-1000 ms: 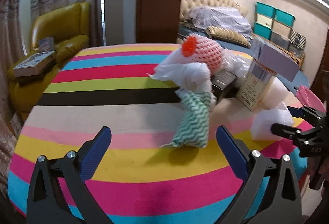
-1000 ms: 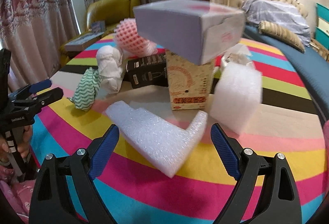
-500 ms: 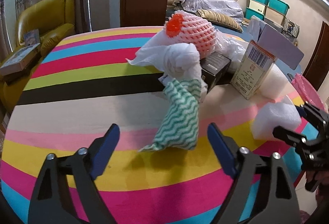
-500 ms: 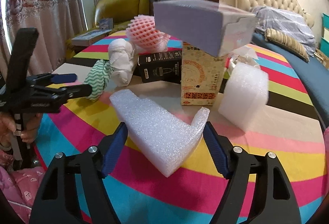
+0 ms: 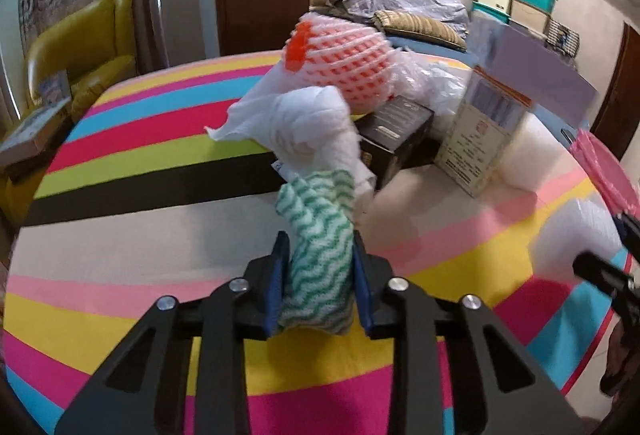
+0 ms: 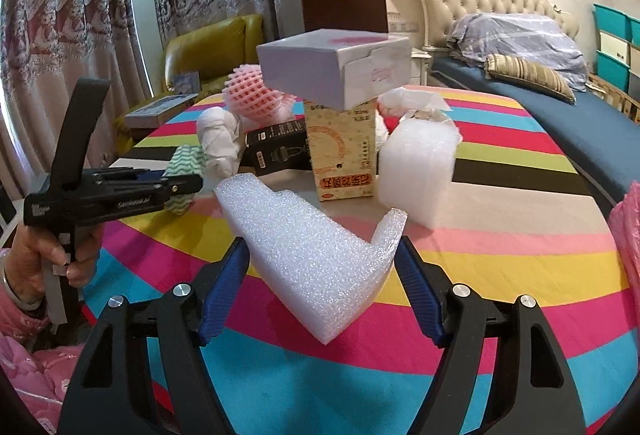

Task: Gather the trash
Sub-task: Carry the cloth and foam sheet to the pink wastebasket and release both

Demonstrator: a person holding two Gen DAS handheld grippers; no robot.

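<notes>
Two views. Left wrist: left gripper (image 5: 318, 285) clenched on green wavy cloth (image 5: 320, 255), over round tabletop (image 5: 120, 219) in bright stripes; ahead, white wrap, pink foam net (image 5: 340, 65), black box, blurred carton; yellow armchair (image 5: 80, 51) far left, tufted bed behind. Right wrist: right gripper (image 6: 322, 287) spread wide, pads flanking white foam corner (image 6: 312, 255), contact unclear; beyond it, carton (image 6: 344, 151) with Chinese print, illegible; lace curtains left.
</notes>
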